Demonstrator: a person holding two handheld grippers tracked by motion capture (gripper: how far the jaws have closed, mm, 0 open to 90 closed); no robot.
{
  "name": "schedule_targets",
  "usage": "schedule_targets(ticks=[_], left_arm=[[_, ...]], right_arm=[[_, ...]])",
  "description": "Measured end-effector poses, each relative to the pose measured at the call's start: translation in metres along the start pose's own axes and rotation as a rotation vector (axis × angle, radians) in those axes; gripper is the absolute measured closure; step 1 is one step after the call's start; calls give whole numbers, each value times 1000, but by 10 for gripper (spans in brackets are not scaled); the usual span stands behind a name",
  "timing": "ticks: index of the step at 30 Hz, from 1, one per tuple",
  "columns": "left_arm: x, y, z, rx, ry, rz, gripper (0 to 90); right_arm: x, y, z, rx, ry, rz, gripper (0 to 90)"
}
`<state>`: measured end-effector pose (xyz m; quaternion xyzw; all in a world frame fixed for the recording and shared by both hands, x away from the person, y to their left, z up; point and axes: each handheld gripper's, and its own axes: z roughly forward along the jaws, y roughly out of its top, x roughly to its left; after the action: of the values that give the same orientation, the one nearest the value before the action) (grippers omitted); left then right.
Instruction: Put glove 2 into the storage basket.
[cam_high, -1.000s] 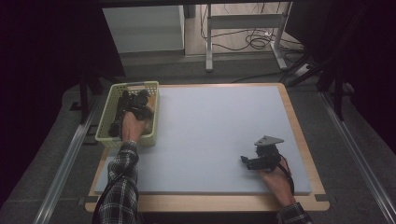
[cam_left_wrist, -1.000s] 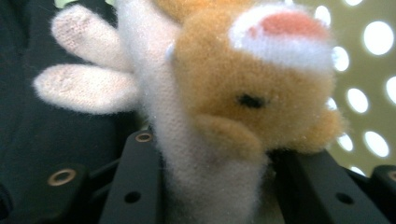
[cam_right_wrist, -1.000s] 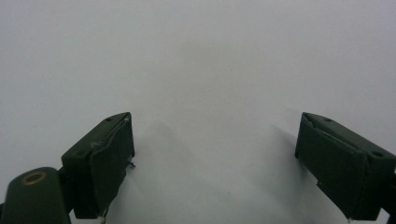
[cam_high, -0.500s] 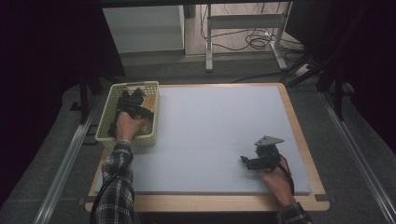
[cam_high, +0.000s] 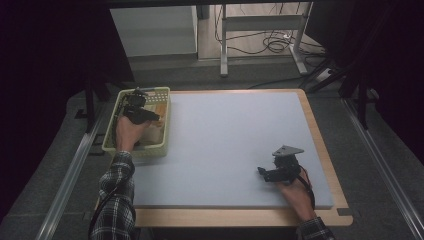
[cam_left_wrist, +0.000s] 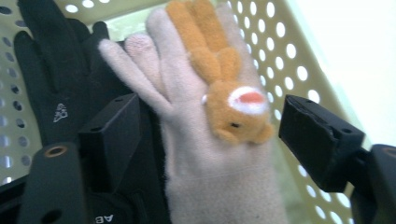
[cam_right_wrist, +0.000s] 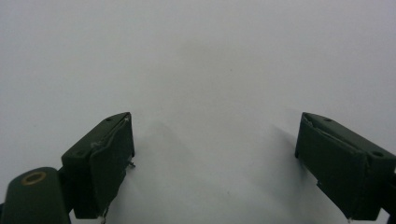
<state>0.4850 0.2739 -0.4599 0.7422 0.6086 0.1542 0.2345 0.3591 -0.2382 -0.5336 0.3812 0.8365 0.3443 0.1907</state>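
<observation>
Jaws of the left gripper (cam_left_wrist: 205, 140) spread wide, one on each side of a beige knit glove (cam_left_wrist: 196, 154), nothing clamped yet. Reaching step, by the look of it: lined up over the glove's palm for a pick out of the basket (cam_high: 162, 107). Next move calls for a short push down and a close across the soft knit near the wrist, clear of the basket wall just beside the outer jaw and clear of the black glove (cam_left_wrist: 51, 65) lying under and beside the beige one; possibly touching that black glove already, hard to tell from this close.

Beige glove lying flat, fingers fanned toward the basket's far wall, a small orange plush animal (cam_left_wrist: 233, 107) with long ears and a white-and-red patch sewn on its back. Fuzzy, limp, likely to sag and drag when lifted.

Pale green perforated basket at the tabletop's (cam_high: 230, 145) far left corner, left gripper (cam_high: 137, 107) inside it.

Right gripper (cam_high: 280, 167) near the near right corner, jaws wide apart over bare pale surface, holding nothing.
</observation>
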Motion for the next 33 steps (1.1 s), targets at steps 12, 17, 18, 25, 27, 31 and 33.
schedule_targets(ticks=[12,17,18,25,27,31,33], left_arm=[[2,-9,-12,-92,-27,13,92],[-2,-12,-16,-109,-43,33,51],[-3,-13,-17,-115,-52,34,50],[-7,-19,-26,-141,-79,71,26],[-8,-20,-29,-152,-89,80,23],[-12,-25,-35,-168,-99,112,17],[-14,-27,-38,-178,-111,123,14]], right_arm=[[0,0,0,0,-1,-1,113],[0,0,0,0,-1,-1,113],[0,0,0,0,-1,-1,113],[0,0,0,0,-1,2,113],[0,0,0,0,-1,2,113],[0,0,0,0,-1,1,113],[0,0,0,0,-1,2,113]])
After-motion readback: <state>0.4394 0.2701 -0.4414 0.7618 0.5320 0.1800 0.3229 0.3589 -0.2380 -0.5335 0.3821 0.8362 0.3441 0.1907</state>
